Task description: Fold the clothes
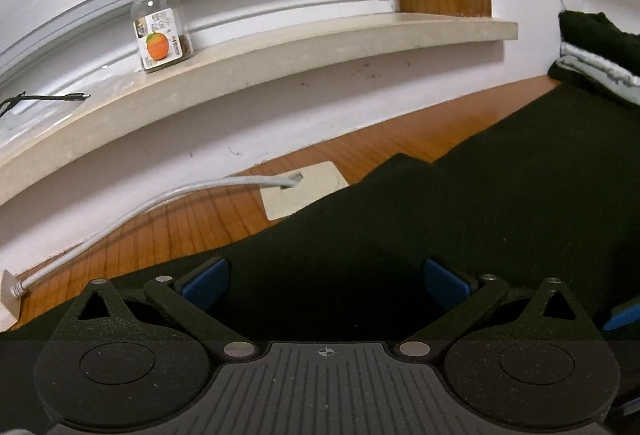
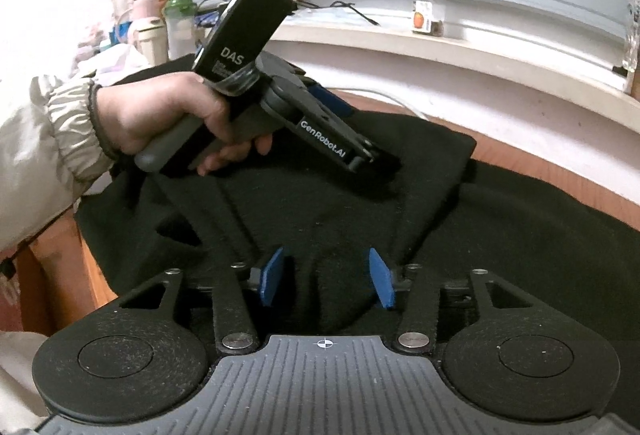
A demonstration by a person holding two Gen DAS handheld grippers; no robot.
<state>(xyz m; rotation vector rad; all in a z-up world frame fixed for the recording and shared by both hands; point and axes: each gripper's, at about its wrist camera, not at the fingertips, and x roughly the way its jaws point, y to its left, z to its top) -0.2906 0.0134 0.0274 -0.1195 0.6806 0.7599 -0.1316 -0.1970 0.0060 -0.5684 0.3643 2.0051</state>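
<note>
A black garment (image 1: 480,195) lies spread over a wooden table (image 1: 192,227). In the left wrist view my left gripper (image 1: 326,283) hovers low over the cloth's edge, its blue pads (image 1: 208,283) wide apart and nothing between them. The right wrist view shows the same garment (image 2: 500,235) with creases and a raised fold. My right gripper (image 2: 327,281) is open, and that ridge of black cloth lies between its blue pads (image 2: 272,279). Farther back, a hand (image 2: 160,119) in a pale sleeve holds the left gripper (image 2: 360,133) just above the fabric.
A stack of folded clothes (image 1: 592,51) sits at the far right by the wall. A white cable (image 1: 120,219) runs into a beige plate (image 1: 304,191) on the table. A jar (image 1: 160,27) stands on the window sill (image 1: 320,47). Bottles and clutter (image 2: 160,31) crowd the back left.
</note>
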